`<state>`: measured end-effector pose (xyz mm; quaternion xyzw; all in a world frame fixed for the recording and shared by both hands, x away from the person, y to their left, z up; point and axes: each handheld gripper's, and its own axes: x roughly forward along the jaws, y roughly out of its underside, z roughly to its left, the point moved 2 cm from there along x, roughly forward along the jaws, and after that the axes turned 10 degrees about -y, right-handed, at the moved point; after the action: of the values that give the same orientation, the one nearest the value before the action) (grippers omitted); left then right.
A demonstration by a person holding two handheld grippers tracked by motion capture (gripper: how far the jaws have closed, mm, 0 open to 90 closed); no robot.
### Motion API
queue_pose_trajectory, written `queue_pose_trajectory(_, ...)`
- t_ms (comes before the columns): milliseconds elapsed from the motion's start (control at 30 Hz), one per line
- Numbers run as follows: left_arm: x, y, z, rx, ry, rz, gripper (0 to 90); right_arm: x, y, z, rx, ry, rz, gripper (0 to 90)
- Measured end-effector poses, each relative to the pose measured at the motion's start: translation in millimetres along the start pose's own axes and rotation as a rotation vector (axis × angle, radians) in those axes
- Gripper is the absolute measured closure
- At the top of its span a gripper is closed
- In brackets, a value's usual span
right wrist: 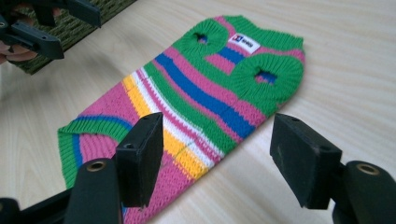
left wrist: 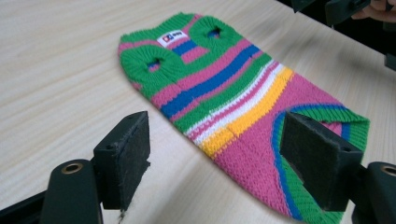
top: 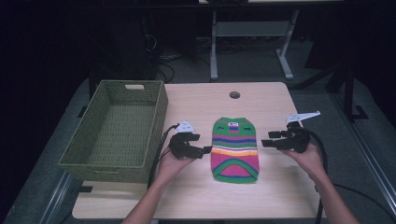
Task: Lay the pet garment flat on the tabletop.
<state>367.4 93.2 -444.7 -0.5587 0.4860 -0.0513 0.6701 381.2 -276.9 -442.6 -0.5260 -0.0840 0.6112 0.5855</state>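
Observation:
A small knitted sweater [top: 235, 149] striped in green, pink, blue, white and yellow lies flat on the wooden table [top: 261, 196], with its neck and label at the far end. My left gripper [top: 201, 143] sits just left of it, jaws open and pointing at its left edge. In the left gripper view the sweater [left wrist: 233, 93] lies ahead of the left gripper [left wrist: 219, 158], and nothing is pinched. My right gripper [top: 266, 139] is a little right of the sweater, also open. In the right gripper view the right gripper [right wrist: 222, 161] frames the sweater's [right wrist: 210, 93] side edge without touching it.
A green woven basket [top: 105, 165] stands empty on the table's left side, close to my left hand. A round cable hole [top: 234, 94] is in the table's far middle. Cables trail from both grippers toward the front edge. Beyond the table the room is dark, with a desk frame.

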Motion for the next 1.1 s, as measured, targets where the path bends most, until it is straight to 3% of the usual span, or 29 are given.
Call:
queue_pose_trajectory(800,-15.2,14.4,-9.4,0.013,0.011,0.0,22.8,-7.9,23.0,13.2,-0.017,-0.019,0.004,30.7)
queue_pose_trajectory(1100,-21.2,23.6,-10.8,-0.006,0.006,-0.003,21.7,-10.8,34.2,19.2,-0.022,-0.022,0.002,30.2)
